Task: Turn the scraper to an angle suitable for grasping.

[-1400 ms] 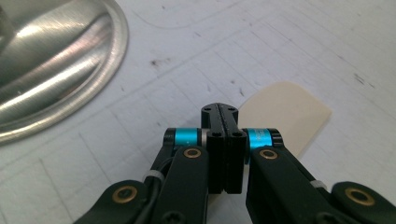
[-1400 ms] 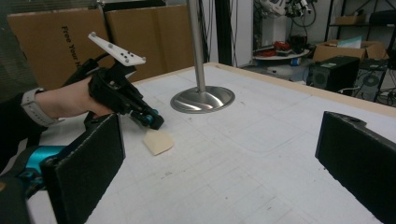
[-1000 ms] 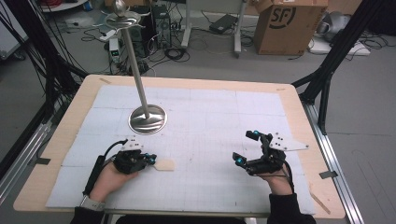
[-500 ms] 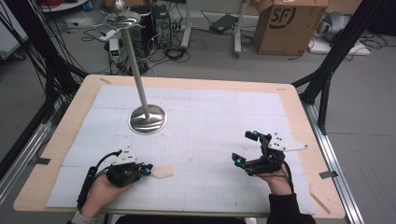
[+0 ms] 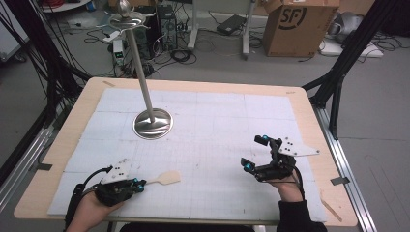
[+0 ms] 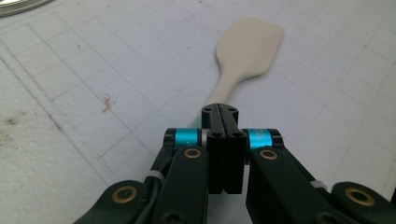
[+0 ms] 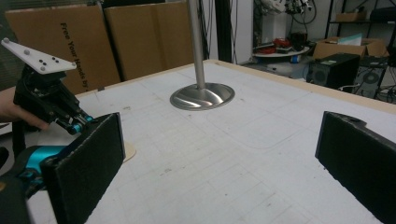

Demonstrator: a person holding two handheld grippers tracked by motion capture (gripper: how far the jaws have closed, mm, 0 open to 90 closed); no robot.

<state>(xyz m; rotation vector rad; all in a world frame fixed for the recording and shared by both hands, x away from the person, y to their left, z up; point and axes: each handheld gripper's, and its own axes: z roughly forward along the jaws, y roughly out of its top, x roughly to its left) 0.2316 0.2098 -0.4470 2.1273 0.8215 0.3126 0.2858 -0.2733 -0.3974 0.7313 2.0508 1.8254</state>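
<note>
Near the front left of the table (image 5: 309,104), a pale wooden spatula (image 5: 166,178) lies flat on the white gridded mat (image 5: 217,125), blade pointing right. And the left gripper (image 5: 138,185) has it: jaws pressed together on the handle end, blade (image 6: 250,44) stretching away just beyond the tips. Over at the front right, well apart, the right gripper (image 5: 255,153) hovers with its jaws spread wide, nothing between them. Farther back stands a metal stand (image 5: 153,123), its pole leaning up from a round base.
</note>
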